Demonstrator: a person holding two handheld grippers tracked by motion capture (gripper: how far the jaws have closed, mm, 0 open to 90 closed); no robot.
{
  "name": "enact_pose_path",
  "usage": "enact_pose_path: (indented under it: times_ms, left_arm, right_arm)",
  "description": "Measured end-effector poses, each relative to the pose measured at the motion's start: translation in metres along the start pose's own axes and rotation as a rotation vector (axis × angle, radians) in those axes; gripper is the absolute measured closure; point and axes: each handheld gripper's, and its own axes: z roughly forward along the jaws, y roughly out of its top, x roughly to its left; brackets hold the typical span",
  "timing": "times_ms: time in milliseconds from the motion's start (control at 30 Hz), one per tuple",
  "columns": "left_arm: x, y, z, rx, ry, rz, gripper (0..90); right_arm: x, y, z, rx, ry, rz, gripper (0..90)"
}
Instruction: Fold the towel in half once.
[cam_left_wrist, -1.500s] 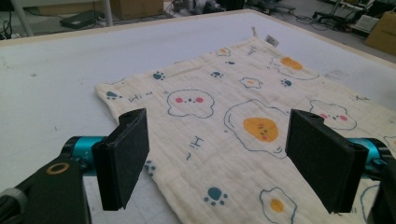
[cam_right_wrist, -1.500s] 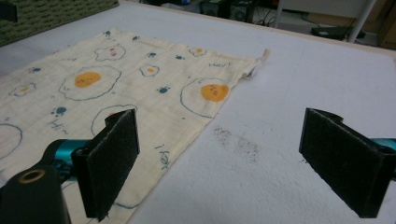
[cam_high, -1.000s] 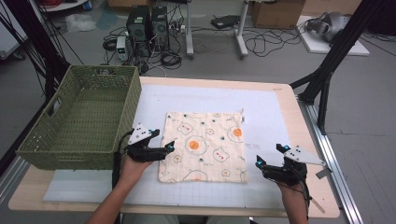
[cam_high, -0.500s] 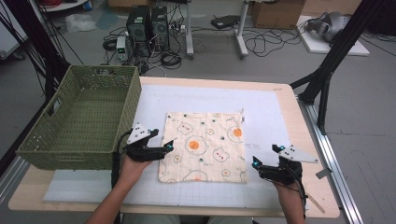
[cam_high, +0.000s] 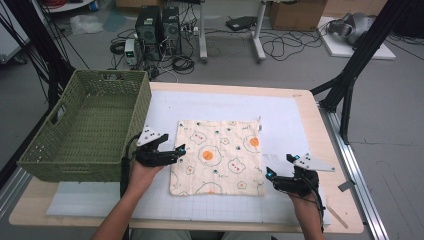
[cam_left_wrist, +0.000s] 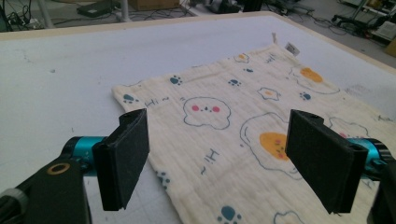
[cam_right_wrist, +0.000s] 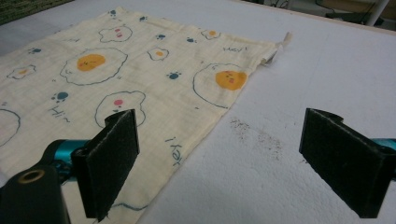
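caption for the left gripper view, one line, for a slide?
Left gripper, jaws open, poised over the left edge of a flat egg-print cloth on the white mat.

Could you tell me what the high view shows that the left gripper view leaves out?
The high view alone takes in the green basket at the table's left, the right gripper by the cloth's right edge, and both forearms. The left gripper view alone gives a close look between the left gripper's open pads, above the cloth's near edge. Both share the printed cloth lying flat on the white mat.
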Motion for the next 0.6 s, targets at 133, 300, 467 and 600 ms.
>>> enact_pose_path:
  times_ms: [133,300,467,600]
  left_arm:
    - [0.003,0.009,0.01,-0.004,0.014,-0.014,20.3]
    - [0.007,0.018,0.029,0.015,0.005,-0.014,20.7]
    - [0.013,0.029,0.047,0.048,0.011,-0.029,22.0]
    - [0.02,0.038,0.062,0.072,0.063,-0.013,22.4]
  right_arm:
    - [0.001,0.0,0.003,0.009,0.007,-0.003,11.3]
    - [0.0,-0.001,0.004,0.011,0.012,0.001,11.3]
    - [-0.001,-0.001,0.003,0.011,0.011,0.012,11.3]
    - [-0.002,-0.002,0.003,0.007,0.009,0.009,11.3]
